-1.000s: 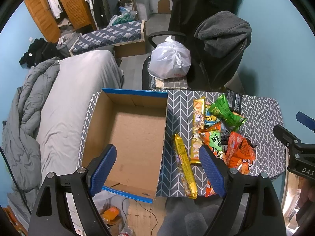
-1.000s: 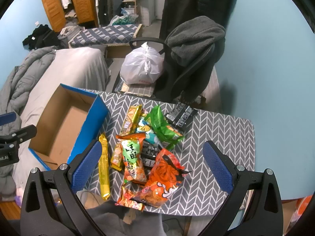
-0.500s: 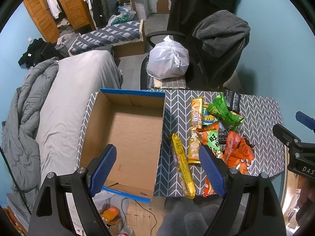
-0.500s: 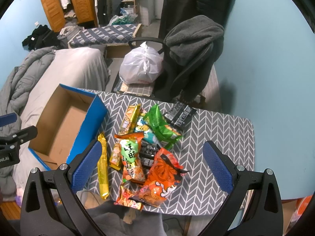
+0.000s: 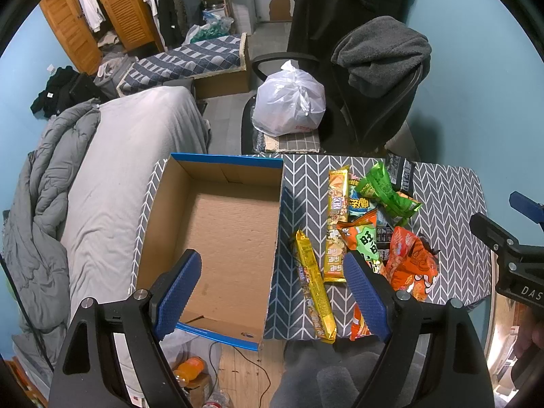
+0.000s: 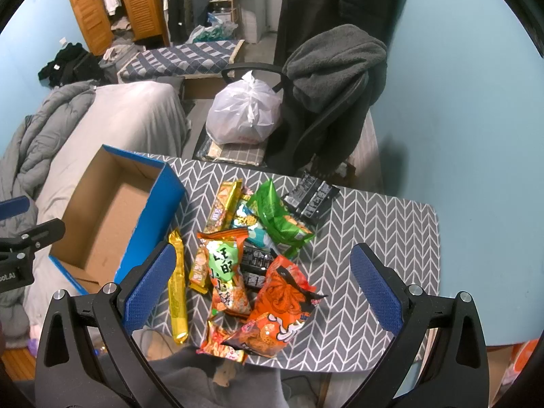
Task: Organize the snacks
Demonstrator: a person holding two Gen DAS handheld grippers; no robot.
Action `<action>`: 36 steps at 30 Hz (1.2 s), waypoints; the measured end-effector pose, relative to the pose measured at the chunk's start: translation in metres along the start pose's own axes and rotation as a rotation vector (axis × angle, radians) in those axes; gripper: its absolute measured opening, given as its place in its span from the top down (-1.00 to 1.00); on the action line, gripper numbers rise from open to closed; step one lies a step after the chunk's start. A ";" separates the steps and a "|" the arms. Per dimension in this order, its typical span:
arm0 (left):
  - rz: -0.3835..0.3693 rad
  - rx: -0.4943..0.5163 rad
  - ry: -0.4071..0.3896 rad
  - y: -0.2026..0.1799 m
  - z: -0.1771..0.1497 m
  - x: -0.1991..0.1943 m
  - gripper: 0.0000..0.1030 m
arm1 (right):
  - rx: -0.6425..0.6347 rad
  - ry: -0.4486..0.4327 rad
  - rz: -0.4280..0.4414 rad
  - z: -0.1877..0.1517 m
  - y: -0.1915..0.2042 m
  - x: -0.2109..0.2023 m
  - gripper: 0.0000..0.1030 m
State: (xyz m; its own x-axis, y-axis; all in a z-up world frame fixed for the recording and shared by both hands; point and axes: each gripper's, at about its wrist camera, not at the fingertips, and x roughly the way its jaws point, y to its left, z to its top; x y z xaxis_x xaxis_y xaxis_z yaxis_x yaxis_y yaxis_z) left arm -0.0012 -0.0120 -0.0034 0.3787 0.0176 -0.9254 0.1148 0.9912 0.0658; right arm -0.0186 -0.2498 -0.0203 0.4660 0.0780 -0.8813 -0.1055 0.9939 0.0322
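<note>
The task stands at its start, judging from the present layout. The cardboard box [image 5: 221, 238], blue on the outside, sits at the left end of the tabletop [image 6: 384, 224] with its floor bare: no snack is inside it.

All snacks lie in one loose pile on the middle of the tabletop, right of the box:
- The long gold bar [image 6: 178, 282] lies nearest the box, reaching to the near edge.
- The tall yellow pack [image 6: 222, 205] lies beyond it.
- The green bag [image 6: 278, 217] is toward the far edge, with the black packets [image 6: 311, 195] just beside it.
- The green-and-orange bag [image 6: 226, 278] and the large orange bag [image 6: 278, 309] overlap near the front edge; a small orange pack [image 6: 221, 343] overhangs it.

The left gripper [image 5: 268, 295] hovers above the box's near right corner, jaws spread wide, holding nothing. The right gripper [image 6: 261, 292] hovers over the pile, jaws likewise wide and empty.

Remaining: every snack presumably has to go into the box.
</note>
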 end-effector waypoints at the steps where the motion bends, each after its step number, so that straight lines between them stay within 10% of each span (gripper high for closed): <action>1: 0.000 0.001 0.000 0.000 0.000 0.000 -0.69 | -0.001 0.001 0.000 0.000 0.000 0.000 -0.96; 36: -0.019 0.008 0.019 -0.009 -0.006 0.007 -0.69 | 0.003 0.011 0.004 -0.002 -0.003 0.003 -0.96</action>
State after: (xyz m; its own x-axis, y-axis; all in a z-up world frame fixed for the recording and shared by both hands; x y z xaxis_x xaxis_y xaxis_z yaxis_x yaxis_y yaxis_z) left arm -0.0049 -0.0205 -0.0124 0.3587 0.0015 -0.9334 0.1287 0.9904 0.0511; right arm -0.0183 -0.2526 -0.0241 0.4560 0.0810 -0.8863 -0.1045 0.9938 0.0371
